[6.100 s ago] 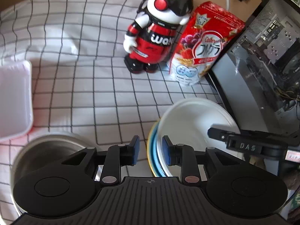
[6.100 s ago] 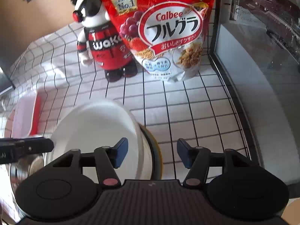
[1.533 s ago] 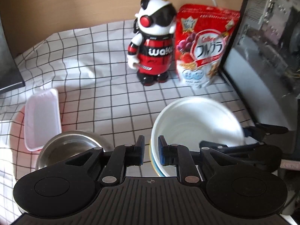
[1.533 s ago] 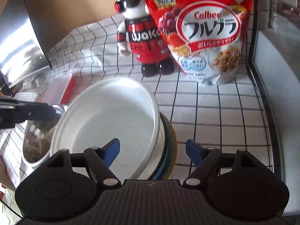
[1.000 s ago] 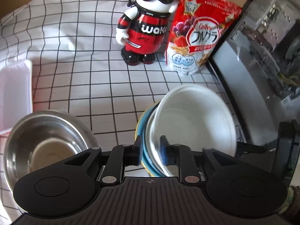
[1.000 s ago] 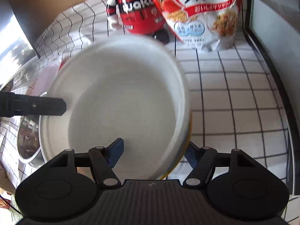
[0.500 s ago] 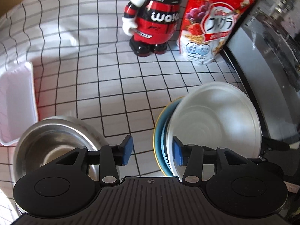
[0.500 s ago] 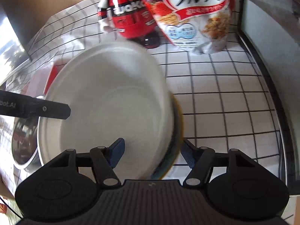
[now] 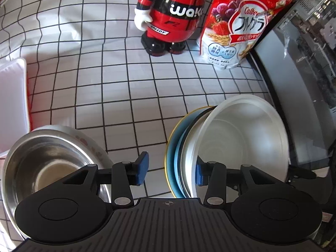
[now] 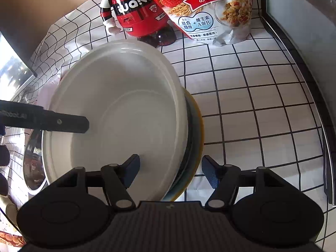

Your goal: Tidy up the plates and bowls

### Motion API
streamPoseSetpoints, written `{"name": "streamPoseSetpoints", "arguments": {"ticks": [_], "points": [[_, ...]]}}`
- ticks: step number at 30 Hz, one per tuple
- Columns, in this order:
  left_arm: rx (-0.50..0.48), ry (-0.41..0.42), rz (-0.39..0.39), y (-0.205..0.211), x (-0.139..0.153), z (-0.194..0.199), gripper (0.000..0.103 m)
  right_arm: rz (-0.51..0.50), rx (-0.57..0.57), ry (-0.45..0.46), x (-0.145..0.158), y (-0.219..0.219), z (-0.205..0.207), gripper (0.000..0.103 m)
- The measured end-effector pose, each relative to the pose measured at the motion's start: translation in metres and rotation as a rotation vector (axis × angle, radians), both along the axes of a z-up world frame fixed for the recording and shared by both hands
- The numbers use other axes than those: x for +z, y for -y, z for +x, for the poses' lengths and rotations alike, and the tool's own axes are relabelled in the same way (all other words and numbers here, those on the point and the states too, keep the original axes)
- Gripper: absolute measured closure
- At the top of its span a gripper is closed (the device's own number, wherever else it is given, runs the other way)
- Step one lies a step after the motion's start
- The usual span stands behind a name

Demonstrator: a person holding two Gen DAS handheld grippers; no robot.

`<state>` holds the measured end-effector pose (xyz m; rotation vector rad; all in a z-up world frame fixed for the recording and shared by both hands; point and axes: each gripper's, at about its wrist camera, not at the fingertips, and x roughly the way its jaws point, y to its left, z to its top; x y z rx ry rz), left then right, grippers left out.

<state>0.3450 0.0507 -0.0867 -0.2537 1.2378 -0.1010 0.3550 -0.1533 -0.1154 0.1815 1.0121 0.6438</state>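
Meanwhile, both claws stood spread apart, each straddling one side of the stack of dishes — a white bowl [image 9: 241,142] sitting tilted on a blue plate [image 9: 175,157] with a yellow-rimmed plate [image 10: 198,121] beneath. On the left claw [image 9: 170,169], one blue pad lay inside the bowl's rim and the other hung outside over the checkered tabletop [image 9: 105,84]; neither visibly pressed the dishes. On the right claw [image 10: 170,173], the left finger reached into the bowl while the right finger stayed outside the plates. A steel bowl [image 9: 48,168] sat just beside the stack — a white tray [image 9: 11,96] beyond it. Farther back stood a robot figure [image 9: 174,19] and a cereal bag [image 9: 241,25].
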Motion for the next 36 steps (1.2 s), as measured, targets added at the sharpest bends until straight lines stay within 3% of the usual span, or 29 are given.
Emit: {"name": "streamPoseSetpoints", "arguments": {"ticks": [7,9,16,22,28,36], "points": [[0.006,-0.037,-0.02,0.007,-0.015,0.004,0.058,0.103,0.025,-0.063,-0.009,-0.001,0.005,0.037],[-0.004,-0.046,-0.04,0.011,-0.016,0.006,0.06,0.097,0.035,-0.056,-0.008,-0.003,0.003,0.037],[-0.013,-0.037,-0.006,0.014,-0.01,-0.001,0.06,0.078,0.049,-0.083,-0.008,-0.01,-0.005,0.034],[-0.001,-0.044,0.031,0.0,-0.003,-0.017,0.059,0.062,0.164,-0.139,-0.007,-0.03,-0.026,0.033],[0.019,-0.033,0.035,-0.012,-0.003,-0.031,0.063,0.046,0.18,-0.127,-0.004,-0.04,-0.026,0.031],[0.007,-0.007,0.061,-0.013,0.004,-0.036,0.069,0.062,0.153,-0.027,0.009,-0.022,-0.024,0.03]]}}
